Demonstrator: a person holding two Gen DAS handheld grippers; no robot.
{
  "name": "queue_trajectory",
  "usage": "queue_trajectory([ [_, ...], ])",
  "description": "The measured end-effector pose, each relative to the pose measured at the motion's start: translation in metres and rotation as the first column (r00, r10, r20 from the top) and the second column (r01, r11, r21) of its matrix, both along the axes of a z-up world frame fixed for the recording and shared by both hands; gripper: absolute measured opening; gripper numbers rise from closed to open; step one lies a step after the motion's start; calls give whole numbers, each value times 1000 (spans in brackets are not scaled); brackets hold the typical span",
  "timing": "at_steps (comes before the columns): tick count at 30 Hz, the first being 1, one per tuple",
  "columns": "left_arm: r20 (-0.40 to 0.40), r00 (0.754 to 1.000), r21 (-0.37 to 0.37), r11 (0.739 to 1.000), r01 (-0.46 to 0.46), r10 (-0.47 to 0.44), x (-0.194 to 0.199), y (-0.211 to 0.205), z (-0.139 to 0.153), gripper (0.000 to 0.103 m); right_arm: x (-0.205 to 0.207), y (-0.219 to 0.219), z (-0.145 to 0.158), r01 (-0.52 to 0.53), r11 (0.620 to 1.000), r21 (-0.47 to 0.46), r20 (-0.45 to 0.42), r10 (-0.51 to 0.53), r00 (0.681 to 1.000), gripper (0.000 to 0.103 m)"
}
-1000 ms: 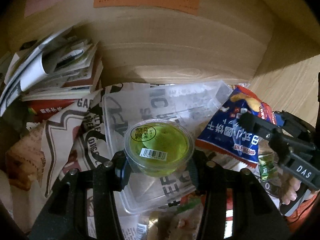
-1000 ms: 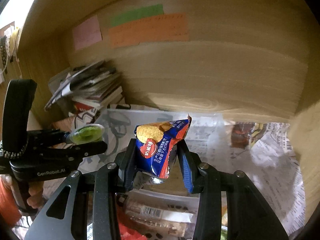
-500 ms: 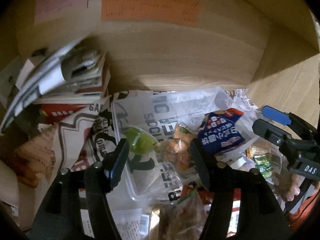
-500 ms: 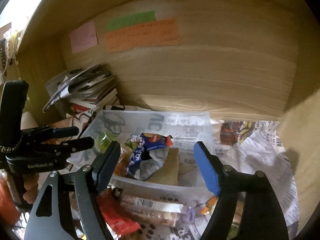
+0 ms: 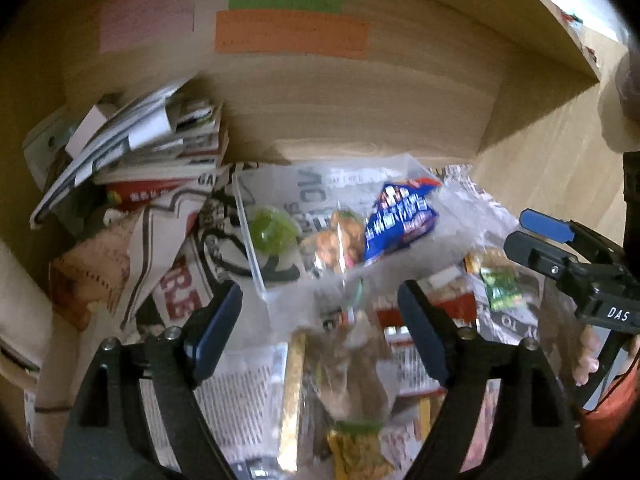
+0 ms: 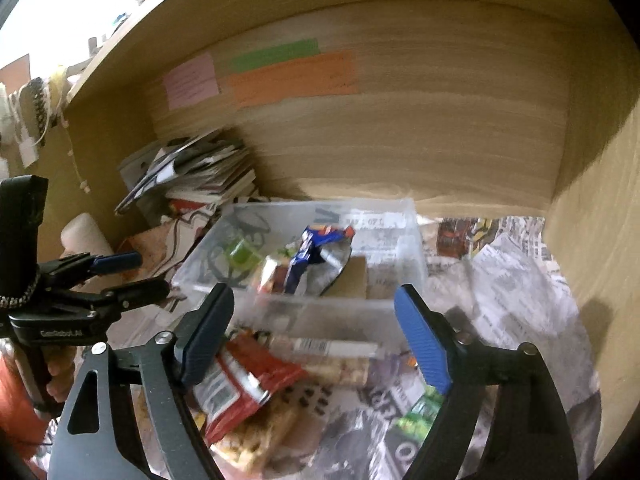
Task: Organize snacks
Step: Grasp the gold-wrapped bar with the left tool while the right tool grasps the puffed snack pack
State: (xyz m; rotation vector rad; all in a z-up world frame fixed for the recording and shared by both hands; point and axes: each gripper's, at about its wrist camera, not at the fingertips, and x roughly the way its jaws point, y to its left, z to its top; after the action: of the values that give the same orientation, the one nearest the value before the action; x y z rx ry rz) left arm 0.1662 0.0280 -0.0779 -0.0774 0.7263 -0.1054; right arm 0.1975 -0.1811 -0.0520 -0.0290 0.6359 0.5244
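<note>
A clear plastic bin (image 6: 400,240) sits on newspaper inside a wooden cubby; it also shows in the left wrist view (image 5: 248,236). In it lie a green jelly cup (image 5: 272,229) (image 6: 242,254), a blue snack bag (image 5: 400,220) (image 6: 316,248) and an orange snack pack (image 5: 334,240). My left gripper (image 5: 320,308) is open and empty, in front of the bin. My right gripper (image 6: 314,316) is open and empty, also in front of the bin. Loose snacks lie in front: a red packet (image 6: 240,380), a long bar (image 6: 332,346) and a small green pack (image 6: 420,408).
A stack of books and papers (image 6: 200,172) stands at the back left. Wooden walls close the back and right (image 6: 592,220). Sticky notes (image 6: 292,76) hang on the back wall. Newspaper (image 6: 512,280) covers the floor right of the bin.
Both grippers opened and let go: the green jelly cup and the blue snack bag now lie in the bin. Both grippers have pulled back and up from the bin.
</note>
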Motion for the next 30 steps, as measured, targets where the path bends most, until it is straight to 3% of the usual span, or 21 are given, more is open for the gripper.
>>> queue_trajectory([
  [8, -49, 999, 21, 1000, -5, 6, -29, 1, -25, 81, -21, 5, -24, -21, 1000, -11, -66, 20, 998, 81],
  [12, -54, 998, -17, 999, -42, 41, -49, 16, -33, 83, -32, 4, -39, -25, 1000, -17, -115, 23, 993, 81],
  [13, -54, 997, -24, 998, -51, 50, -53, 20, -32, 83, -35, 4, -42, -6, 1000, -12, -71, 5, 997, 81],
  [22, -46, 992, -58, 991, -119, 116, -86, 42, -37, 83, -57, 11, -64, -31, 999, -25, -126, 27, 992, 84],
  [30, -148, 983, -78, 989, -124, 112, -63, 45, -66, 83, -45, 23, -91, -38, 999, -26, -231, 31, 973, 84],
])
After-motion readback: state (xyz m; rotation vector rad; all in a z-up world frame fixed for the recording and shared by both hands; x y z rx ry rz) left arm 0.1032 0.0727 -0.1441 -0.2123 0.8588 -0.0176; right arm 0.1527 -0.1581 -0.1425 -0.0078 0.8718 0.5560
